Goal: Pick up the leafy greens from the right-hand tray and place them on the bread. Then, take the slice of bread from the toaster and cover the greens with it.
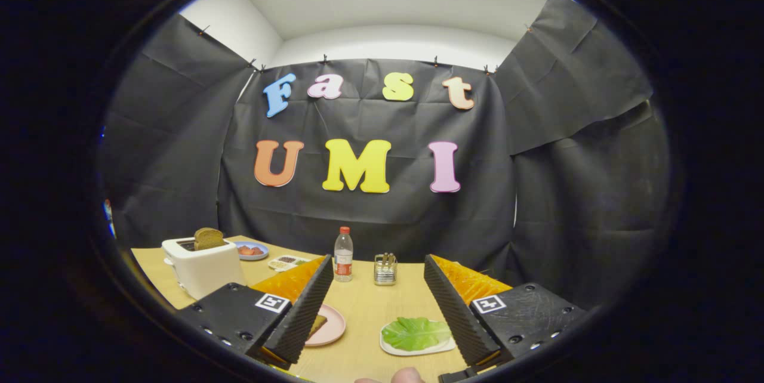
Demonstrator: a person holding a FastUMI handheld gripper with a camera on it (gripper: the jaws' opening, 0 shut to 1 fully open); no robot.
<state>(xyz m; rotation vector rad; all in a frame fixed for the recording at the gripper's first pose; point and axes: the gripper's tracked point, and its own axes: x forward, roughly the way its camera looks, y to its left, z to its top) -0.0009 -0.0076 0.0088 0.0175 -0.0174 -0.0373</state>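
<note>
I judge that the first step is not yet begun: my tongs [377, 302] stand wide open and empty above the near edge of the desk [370, 311], and the leafy greens [416, 333] lie on their white tray [391, 348] between the fingers, close to the right one. From left to right I see the toaster [203, 265] with its bread slice [208, 238] at the left edge, the pink plate [329, 328] with bread [317, 324] partly behind the left finger, then the greens. The next move calls for going down and a little right over the leaf; the desk is pale wood, with black cloth walls around.
</note>
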